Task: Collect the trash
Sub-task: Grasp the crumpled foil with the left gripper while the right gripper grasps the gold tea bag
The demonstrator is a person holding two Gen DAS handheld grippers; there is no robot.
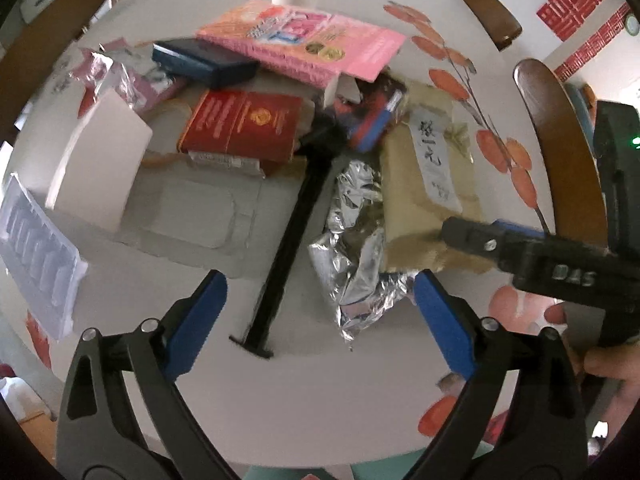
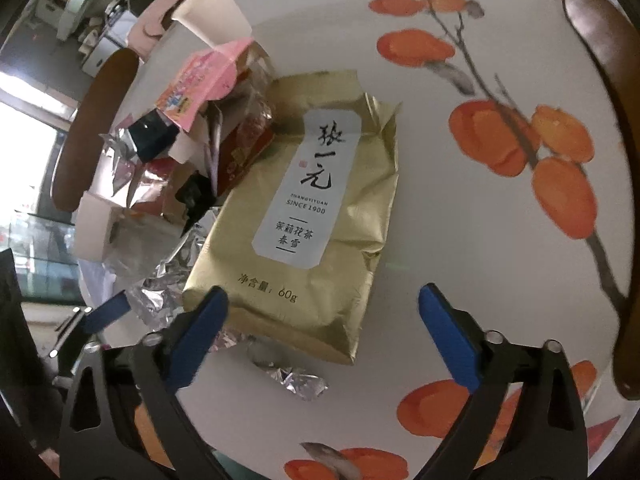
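The right gripper (image 2: 322, 324), jaws standing wide and holding nothing, is straddling the gold tea packet's (image 2: 316, 200) lower-centre end, seemingly lining up a grab.

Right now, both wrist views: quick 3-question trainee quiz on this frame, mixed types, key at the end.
1. True or false: the right gripper has already clamped the gold tea bag.
2. Multiple choice: in the left wrist view, what lies between the left gripper fingers' lines? A) red booklet B) long black plastic strip and crumpled silver foil C) pink box
3. Fill in: the table surface is white, printed with orange ____.

Key
1. False: the jaws stand open, with the bag's lower edge beside the left finger.
2. B: the black strip and silver foil.
3. Fruit on branches.
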